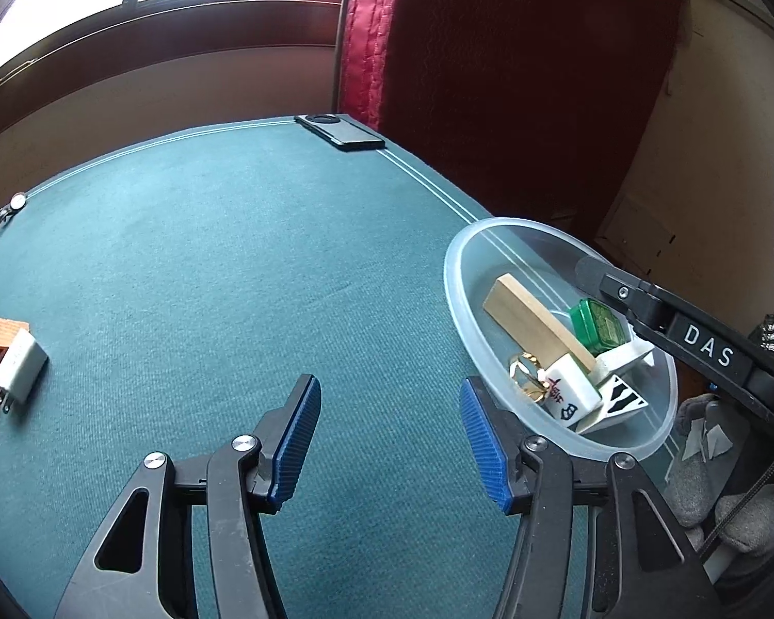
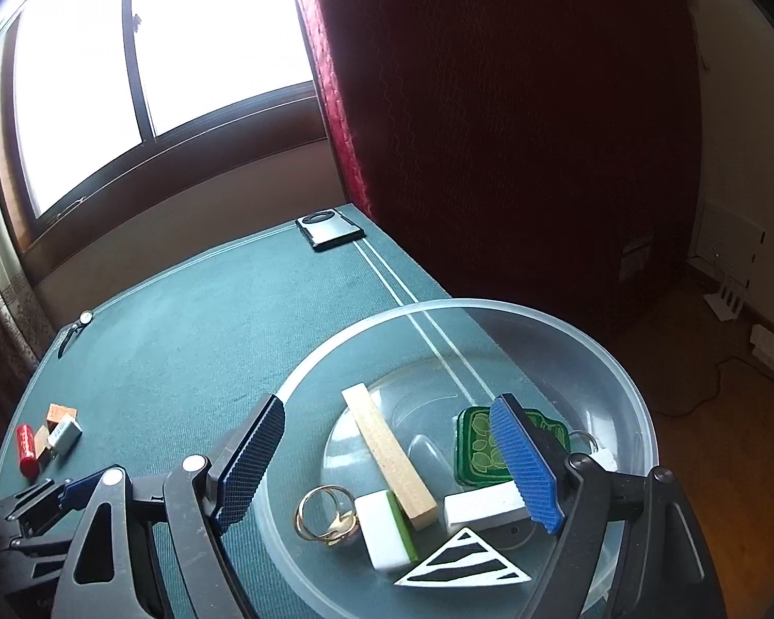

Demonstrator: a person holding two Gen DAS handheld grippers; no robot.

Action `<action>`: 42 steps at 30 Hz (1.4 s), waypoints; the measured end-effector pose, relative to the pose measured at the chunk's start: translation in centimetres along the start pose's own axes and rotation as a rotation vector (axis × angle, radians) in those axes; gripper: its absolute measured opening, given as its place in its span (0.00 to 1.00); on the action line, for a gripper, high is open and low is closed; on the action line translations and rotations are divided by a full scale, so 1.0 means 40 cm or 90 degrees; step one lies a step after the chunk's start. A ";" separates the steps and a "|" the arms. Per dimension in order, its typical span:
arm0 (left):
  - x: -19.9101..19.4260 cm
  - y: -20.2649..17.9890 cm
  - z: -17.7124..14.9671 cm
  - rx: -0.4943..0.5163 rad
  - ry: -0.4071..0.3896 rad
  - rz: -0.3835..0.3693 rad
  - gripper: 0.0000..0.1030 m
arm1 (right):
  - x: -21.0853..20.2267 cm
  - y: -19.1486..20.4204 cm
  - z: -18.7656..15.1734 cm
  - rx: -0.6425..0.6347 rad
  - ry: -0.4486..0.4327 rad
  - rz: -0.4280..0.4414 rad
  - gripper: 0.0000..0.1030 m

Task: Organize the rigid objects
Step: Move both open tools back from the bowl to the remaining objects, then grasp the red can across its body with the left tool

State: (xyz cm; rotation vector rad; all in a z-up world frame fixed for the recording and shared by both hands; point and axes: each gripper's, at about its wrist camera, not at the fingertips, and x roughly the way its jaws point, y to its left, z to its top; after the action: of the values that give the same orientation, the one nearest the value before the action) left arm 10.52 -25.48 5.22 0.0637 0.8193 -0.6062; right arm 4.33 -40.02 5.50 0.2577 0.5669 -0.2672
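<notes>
A clear plastic bowl (image 1: 456, 304) (image 2: 629, 392) sits at the right edge of the green table. It holds a wooden block (image 2: 387, 451), a green tin (image 2: 477, 443), a mahjong tile (image 2: 387, 531), gold rings (image 2: 325, 516), a white block (image 2: 482, 508) and a striped triangle (image 2: 464, 559). My right gripper (image 2: 392, 469) is open and empty, just above the bowl. My left gripper (image 1: 387, 443) is open and empty over the table, left of the bowl. A white charger (image 1: 20, 366) (image 2: 64, 433), small brown blocks (image 1: 2, 332) (image 2: 57, 415) and a red cylinder (image 2: 26, 449) lie at the table's left.
A dark phone (image 1: 343, 131) (image 2: 330, 229) lies at the far right corner. A wristwatch (image 1: 5, 214) (image 2: 77, 327) lies at the far left edge. A red curtain (image 1: 490, 77) hangs behind the table. The floor drops away right of the bowl.
</notes>
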 end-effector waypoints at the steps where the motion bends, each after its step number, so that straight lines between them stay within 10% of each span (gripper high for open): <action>1: -0.003 0.013 -0.004 -0.005 0.000 0.005 0.56 | -0.003 0.011 -0.003 -0.011 -0.003 0.003 0.84; 42: -0.249 0.612 -0.203 -0.167 0.004 0.282 0.78 | 0.017 0.431 -0.168 -0.229 0.147 0.216 0.91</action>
State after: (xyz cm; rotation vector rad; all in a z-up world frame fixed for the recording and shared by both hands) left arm 12.87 1.92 2.34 0.0060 0.8517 -0.0798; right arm 7.03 -21.95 2.51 0.0318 0.7761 0.1963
